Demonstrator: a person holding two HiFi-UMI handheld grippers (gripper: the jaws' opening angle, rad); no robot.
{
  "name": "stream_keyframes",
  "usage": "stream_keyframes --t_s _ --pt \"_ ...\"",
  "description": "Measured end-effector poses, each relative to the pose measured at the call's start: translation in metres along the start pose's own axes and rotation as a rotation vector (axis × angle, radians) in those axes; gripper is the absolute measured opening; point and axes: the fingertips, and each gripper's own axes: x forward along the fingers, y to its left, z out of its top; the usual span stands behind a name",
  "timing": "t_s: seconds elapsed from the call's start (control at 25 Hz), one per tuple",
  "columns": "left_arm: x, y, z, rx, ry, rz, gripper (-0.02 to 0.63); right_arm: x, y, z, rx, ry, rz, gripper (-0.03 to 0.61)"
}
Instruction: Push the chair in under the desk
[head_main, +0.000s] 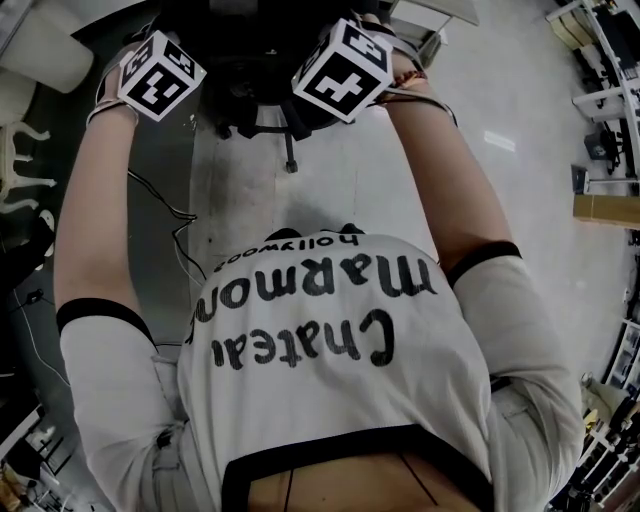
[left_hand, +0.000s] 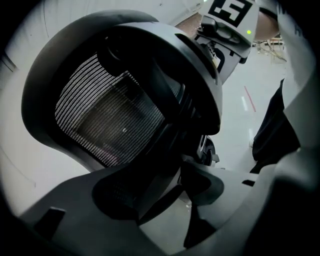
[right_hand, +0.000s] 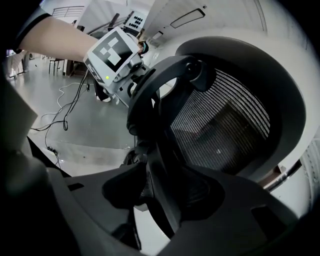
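Chair (left_hand: 125, 112) stands on the far side, close before me. Left tool (left_hand: 165, 187) and right tool (right_hand: 170, 195) gape, released, straddling its back frame (left_hand: 172, 92). Probably heavy but free-rolling; that stiff frame suits pushing.

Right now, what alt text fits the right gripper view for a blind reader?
The mesh back of a black chair fills the view, its frame strut standing between the wide-apart jaws of the right gripper. At upper left, the left gripper, held by an arm, is at the chair's edge, over a grey floor with cables.
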Motion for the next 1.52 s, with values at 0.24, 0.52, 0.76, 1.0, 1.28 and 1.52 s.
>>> stream_keyframes --t_s 0.24,0.52,0.76,1.0,1.28,1.52 --pt "0.003 0.005 -0.003 -0.005 0.015 0.012 0.273 0.003 0.003 0.005 -0.039 0.002 -0.007 0.223" --pt "0.002 0.006 -0.004 -0.017 0.011 0.033 0.273 0.004 0.004 0.007 -0.045 0.011 -0.020 0.230" --pt "-0.003 0.004 -0.007 0.074 -0.023 0.090 0.273 0.005 0.003 0.004 -0.053 0.006 -0.011 0.208" --pt "-0.058 0.003 0.001 -0.098 -0.228 0.135 0.272 0.007 0.003 0.000 -0.036 0.010 0.017 0.213" --pt "-0.130 -0.039 0.035 -0.664 -0.558 0.102 0.114 0.005 -0.003 0.001 -0.049 -0.008 0.012 0.204" --pt "-0.179 -0.073 0.055 -0.875 -0.709 0.000 0.023 0.000 0.003 0.002 -0.022 -0.018 0.028 0.196"
